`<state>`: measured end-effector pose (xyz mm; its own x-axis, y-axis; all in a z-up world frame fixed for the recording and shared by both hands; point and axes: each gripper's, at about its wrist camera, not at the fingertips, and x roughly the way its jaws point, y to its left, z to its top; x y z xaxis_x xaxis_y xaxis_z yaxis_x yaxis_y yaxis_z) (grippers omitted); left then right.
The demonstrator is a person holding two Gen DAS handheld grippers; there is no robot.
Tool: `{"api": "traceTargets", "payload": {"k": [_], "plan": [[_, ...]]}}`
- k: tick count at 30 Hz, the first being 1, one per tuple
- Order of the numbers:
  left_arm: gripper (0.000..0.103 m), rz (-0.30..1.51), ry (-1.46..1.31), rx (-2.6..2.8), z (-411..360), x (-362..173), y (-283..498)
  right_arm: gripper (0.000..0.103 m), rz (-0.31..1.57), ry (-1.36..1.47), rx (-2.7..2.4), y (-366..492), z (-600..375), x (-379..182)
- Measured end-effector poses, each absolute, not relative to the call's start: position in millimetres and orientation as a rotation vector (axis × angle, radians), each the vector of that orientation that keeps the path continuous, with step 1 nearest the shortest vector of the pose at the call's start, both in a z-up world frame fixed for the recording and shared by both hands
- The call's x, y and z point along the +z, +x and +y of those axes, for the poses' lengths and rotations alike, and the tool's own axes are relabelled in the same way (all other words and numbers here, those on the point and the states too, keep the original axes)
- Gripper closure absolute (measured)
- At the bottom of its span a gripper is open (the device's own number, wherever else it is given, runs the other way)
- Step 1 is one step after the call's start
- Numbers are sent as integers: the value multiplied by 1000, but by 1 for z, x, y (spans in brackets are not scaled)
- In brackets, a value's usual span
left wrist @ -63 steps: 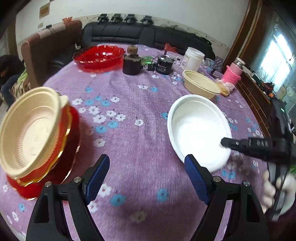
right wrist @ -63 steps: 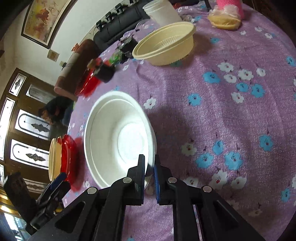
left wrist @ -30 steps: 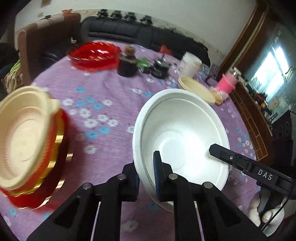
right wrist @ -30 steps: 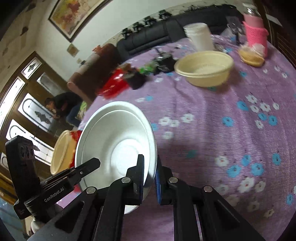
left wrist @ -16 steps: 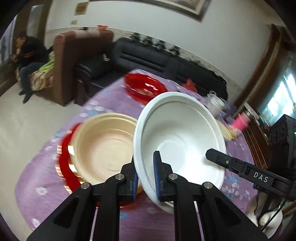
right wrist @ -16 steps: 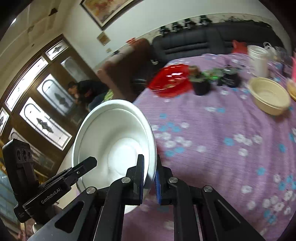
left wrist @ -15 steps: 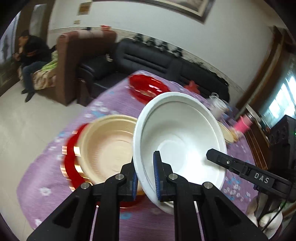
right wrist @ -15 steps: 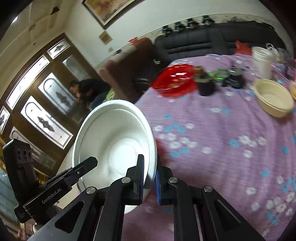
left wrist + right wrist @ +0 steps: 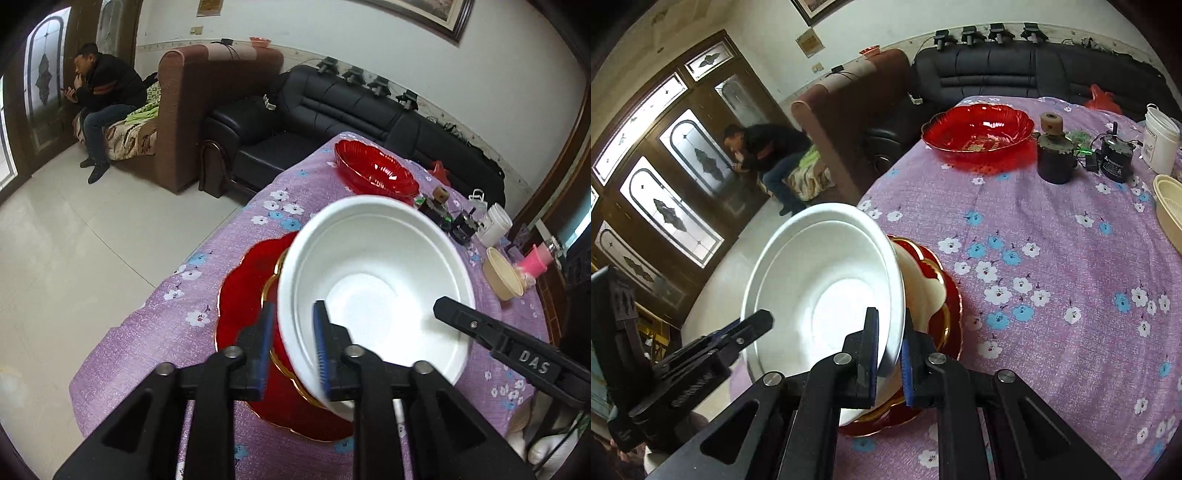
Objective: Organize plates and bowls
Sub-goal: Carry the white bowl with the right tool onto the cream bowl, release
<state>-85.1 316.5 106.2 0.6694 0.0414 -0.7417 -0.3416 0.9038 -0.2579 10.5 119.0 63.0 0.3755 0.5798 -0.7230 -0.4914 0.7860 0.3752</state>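
Round table under a purple floral cloth (image 9: 1052,266). At its far side stand a red scalloped dish (image 9: 979,129), a dark jar (image 9: 1054,157), a white tub (image 9: 1160,138) and a cream bowl (image 9: 502,273). The white bowl (image 9: 373,291) sits mouth-up, tilted, on the cream bowls nested in the red gold-rimmed plates (image 9: 247,291) near the table edge. The left gripper (image 9: 291,347) straddles its near rim, jaws just opening, pads apart from the wall. The right gripper (image 9: 888,354) clamps the opposite rim.
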Motion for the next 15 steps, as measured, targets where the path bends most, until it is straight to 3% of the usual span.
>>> {"api": "traceTargets", "payload": {"k": [3,9,12,14,15], "plan": [[57,776,-403,243,317,111,-93,90,966,98,681,13,121,61],[45,710,-420,265,321,122,-116,88,870,3,649,5,132,66],[40,688,-427,278,320,125,-128,70,828,-19,648,0,135,68],[38,674,-421,292,319,127,-137,44,797,-29,644,-3,137,71],[36,667,-421,299,317,128,-142,38,774,-46,636,-6,138,73]]}}
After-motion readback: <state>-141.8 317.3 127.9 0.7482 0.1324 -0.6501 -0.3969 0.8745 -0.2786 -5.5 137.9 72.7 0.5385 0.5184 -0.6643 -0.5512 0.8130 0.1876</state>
